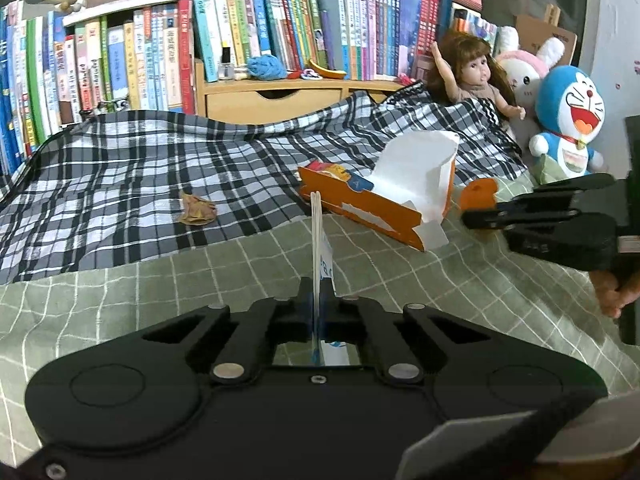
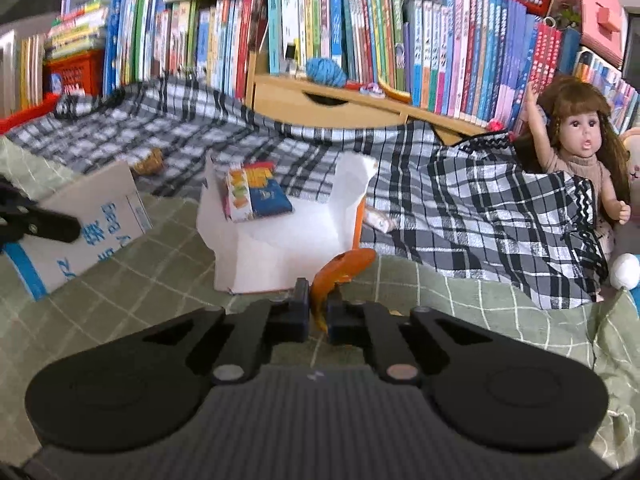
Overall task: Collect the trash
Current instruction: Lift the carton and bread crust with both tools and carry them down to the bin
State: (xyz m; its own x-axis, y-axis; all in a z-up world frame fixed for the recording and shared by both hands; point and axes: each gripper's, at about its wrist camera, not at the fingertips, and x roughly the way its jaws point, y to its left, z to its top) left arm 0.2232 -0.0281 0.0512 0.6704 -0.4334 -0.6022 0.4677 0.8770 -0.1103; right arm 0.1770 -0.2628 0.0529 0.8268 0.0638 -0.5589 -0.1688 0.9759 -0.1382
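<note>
In the left wrist view my left gripper point(image 1: 318, 300) is shut on a flat piece of cardboard point(image 1: 318, 236) with blue print, seen edge-on and standing upright. In the right wrist view that cardboard point(image 2: 88, 232) shows its face, with the left gripper point(image 2: 60, 226) clamped on its lower left. My right gripper point(image 2: 318, 306) is shut on a curled orange peel point(image 2: 344, 270). It hangs just in front of a torn orange-and-white box point(image 2: 280, 236), which holds a colourful packet point(image 2: 256, 192). From the left, the right gripper point(image 1: 480, 214) and its peel point(image 1: 478, 194) sit right of the box point(image 1: 380, 200).
A brown crumpled scrap point(image 1: 196, 210) lies on the black-and-white plaid blanket point(image 1: 120, 168), over green checked bedding point(image 1: 160, 280). A doll point(image 1: 472, 72), a rabbit plush point(image 1: 520, 68) and a blue cat plush point(image 1: 568, 120) sit at the right. Bookshelves point(image 1: 260, 20) line the back.
</note>
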